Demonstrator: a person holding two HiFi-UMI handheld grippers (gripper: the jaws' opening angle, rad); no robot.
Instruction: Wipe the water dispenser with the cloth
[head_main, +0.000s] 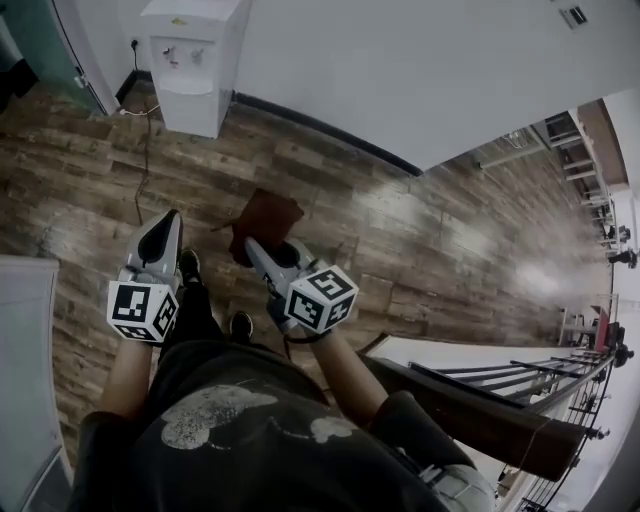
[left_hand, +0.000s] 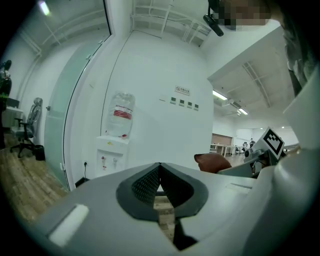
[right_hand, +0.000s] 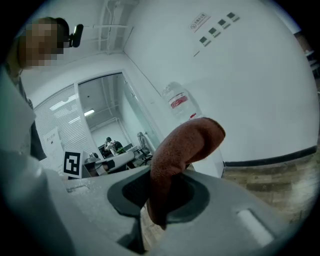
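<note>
A reddish-brown cloth (right_hand: 182, 145) is clamped between the jaws of the right gripper (right_hand: 159, 197). In the right gripper view it is seen rising from the jaws and folding over to the right at its top. In the head view it is seen spread out past the gripper's tip, above the wood-plank floor (head_main: 420, 240). The left gripper (left_hand: 160, 170) is shown with its 2 jaws pressed together at the tips, and nothing is held between them. Both grippers are held out in front of the person, near each other, and a marker cube (head_main: 142, 310) is carried at the back of the left one, as on the right. The water dispenser (head_main: 193, 62) is set against the white wall (head_main: 400, 70), ahead and to the left, well apart from both grippers and from the cloth. It is a white floor-standing unit with 2 taps on its front. In the left gripper view a clear water bottle (left_hand: 120, 116) with a red label is seen upturned on its top. A dark cable (head_main: 146, 150) is laid across the floor from beside the dispenser. A glass door (left_hand: 75, 100) is seen just to the dispenser's left.
</note>
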